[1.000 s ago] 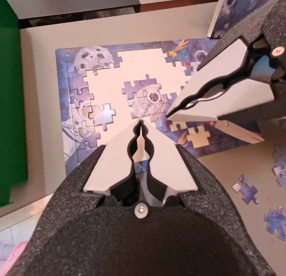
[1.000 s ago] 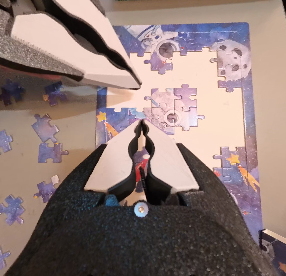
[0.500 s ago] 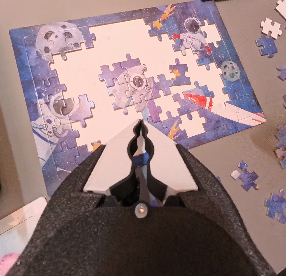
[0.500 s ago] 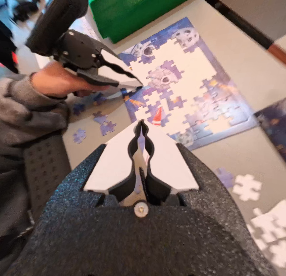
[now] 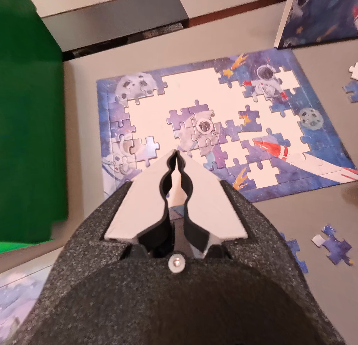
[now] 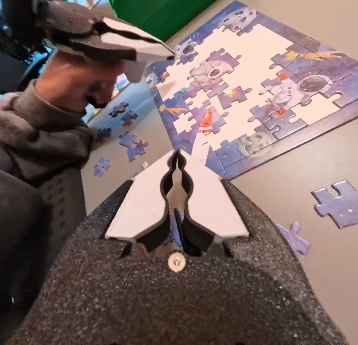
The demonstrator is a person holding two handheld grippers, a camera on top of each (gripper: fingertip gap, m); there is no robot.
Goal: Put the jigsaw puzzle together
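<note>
A partly built space jigsaw lies in its blue frame tray (image 5: 199, 67) (image 6: 329, 126) on the grey table. A rocket-window cluster (image 5: 201, 130) sits in the middle, with white gaps around it. My left gripper (image 5: 175, 151) is shut and empty, raised over the tray's near left part. It also shows in the right wrist view (image 6: 170, 55), held in a hand above the tray's left end. My right gripper (image 6: 177, 151) is shut and empty, above the table just off the tray's near corner. Loose blue pieces (image 5: 337, 247) (image 6: 339, 202) lie around the tray.
A green box (image 5: 29, 122) (image 6: 164, 8) stands left of the tray. The puzzle box (image 5: 317, 16) stands at the far right. Several loose pieces (image 6: 133, 142) lie near the person's grey sleeve (image 6: 38, 126). A picture sheet (image 5: 17, 293) lies at the near left.
Both grippers have pulled back from the middle of the tray, where their tips were close together. The right gripper has swung out to the right of the tray. Both stayed shut.
</note>
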